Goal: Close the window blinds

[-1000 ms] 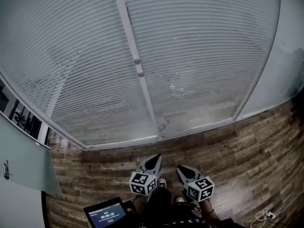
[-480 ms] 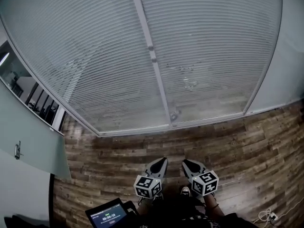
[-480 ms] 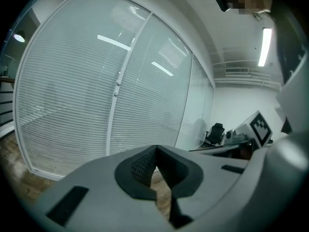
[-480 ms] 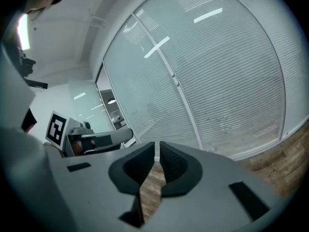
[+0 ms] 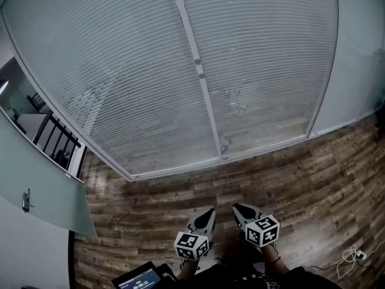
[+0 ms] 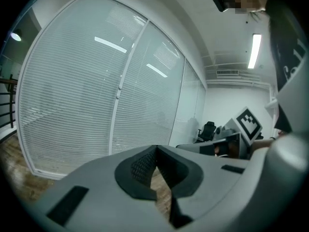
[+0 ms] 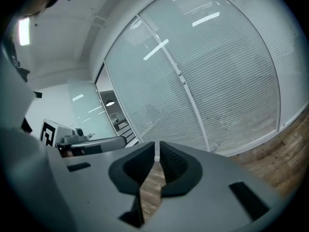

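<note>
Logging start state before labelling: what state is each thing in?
window blinds: lowered over both panes, down to the bottom frame.
left gripper: fingers shut, empty.
right gripper: fingers shut but for a slit, empty.
screen: lit.
ceiling light: on.

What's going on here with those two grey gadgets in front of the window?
A person stands on the wooden floor facing a glass wall covered by window blinds, with a two-jaw tool in each hand. The left gripper and the right gripper are held low in front of the body, pointing toward the blinds but well short of them. Both have their jaws together and hold nothing. Nothing on the blinds is being touched yet.
</note>
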`<action>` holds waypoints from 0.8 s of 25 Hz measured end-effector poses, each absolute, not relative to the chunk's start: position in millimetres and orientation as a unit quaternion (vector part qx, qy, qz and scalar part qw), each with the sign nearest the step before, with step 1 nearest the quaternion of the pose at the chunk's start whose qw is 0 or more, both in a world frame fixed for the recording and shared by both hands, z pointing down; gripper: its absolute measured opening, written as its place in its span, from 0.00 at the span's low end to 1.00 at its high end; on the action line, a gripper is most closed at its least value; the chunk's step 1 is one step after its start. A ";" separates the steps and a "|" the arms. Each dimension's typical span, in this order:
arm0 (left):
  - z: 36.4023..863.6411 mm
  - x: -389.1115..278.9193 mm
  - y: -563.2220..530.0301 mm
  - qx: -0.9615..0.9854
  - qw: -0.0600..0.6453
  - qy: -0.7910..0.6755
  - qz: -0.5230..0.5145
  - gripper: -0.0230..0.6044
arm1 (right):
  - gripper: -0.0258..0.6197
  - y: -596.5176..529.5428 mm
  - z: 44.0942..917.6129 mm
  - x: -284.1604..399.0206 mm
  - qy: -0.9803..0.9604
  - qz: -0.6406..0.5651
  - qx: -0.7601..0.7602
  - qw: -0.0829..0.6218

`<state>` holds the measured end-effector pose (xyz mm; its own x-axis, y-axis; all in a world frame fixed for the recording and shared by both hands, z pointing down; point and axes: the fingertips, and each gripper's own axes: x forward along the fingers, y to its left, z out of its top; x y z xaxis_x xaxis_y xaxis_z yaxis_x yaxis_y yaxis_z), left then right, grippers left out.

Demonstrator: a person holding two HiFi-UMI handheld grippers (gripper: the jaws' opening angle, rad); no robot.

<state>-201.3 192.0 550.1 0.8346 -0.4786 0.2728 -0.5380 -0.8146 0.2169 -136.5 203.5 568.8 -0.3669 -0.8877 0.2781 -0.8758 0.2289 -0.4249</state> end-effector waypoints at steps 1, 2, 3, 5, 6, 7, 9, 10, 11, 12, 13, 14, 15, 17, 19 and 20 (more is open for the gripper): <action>553.4 -217.0 202.1 0.948 0.143 -0.263 0.108 0.04 | 0.07 213.3 570.2 -153.6 0.782 -0.266 -0.563 0.013; 556.5 -232.3 211.9 0.949 0.143 -0.258 0.113 0.04 | 0.07 223.4 571.9 -170.6 0.781 -0.268 -0.564 0.015; 558.8 -246.3 221.3 0.950 0.143 -0.252 0.117 0.04 | 0.07 233.3 573.8 -186.6 0.779 -0.270 -0.566 0.015; 560.8 -268.5 238.5 0.952 0.144 -0.241 0.118 0.04 | 0.07 252.6 578.5 -213.7 0.775 -0.272 -0.570 0.012; 561.3 -276.6 246.5 0.954 0.145 -0.236 0.117 0.04 | 0.07 262.2 581.3 -224.3 0.774 -0.274 -0.571 0.009; 562.0 -282.7 254.4 0.955 0.145 -0.232 0.116 0.04 | 0.07 272.0 584.0 -232.9 0.772 -0.276 -0.572 0.007; 563.6 -290.0 268.5 0.957 0.143 -0.223 0.113 0.04 | 0.07 290.3 587.7 -244.3 0.770 -0.278 -0.575 0.004; 563.8 -291.7 274.2 0.959 0.142 -0.219 0.112 0.04 | 0.07 298.0 588.2 -247.6 0.769 -0.277 -0.577 0.004; 563.1 -292.8 278.9 0.960 0.141 -0.215 0.109 0.04 | 0.07 304.8 587.4 -250.2 0.767 -0.274 -0.580 0.005; 560.9 -293.7 282.9 0.962 0.140 -0.211 0.105 0.04 | 0.07 310.6 585.2 -252.7 0.766 -0.271 -0.583 0.006; 557.5 -295.2 286.3 0.963 0.139 -0.206 0.100 0.04 | 0.07 315.6 581.8 -255.7 0.764 -0.267 -0.587 0.006; 553.6 -297.2 289.8 0.965 0.139 -0.201 0.096 0.04 | 0.07 319.9 577.8 -259.1 0.763 -0.263 -0.591 0.006; 550.1 -299.1 293.7 0.966 0.139 -0.196 0.093 0.04 | 0.07 323.9 574.1 -262.2 0.761 -0.260 -0.594 0.006; 546.4 -300.0 303.8 0.969 0.138 -0.186 0.092 0.04 | 0.07 332.6 570.1 -265.5 0.758 -0.256 -0.600 0.006; 545.7 -297.7 314.3 0.970 0.137 -0.176 0.093 0.04 | 0.07 340.5 569.3 -265.7 0.756 -0.255 -0.603 0.005; 545.5 -296.7 318.2 0.971 0.137 -0.173 0.094 0.04 | 0.07 343.3 569.1 -265.8 0.755 -0.254 -0.604 0.005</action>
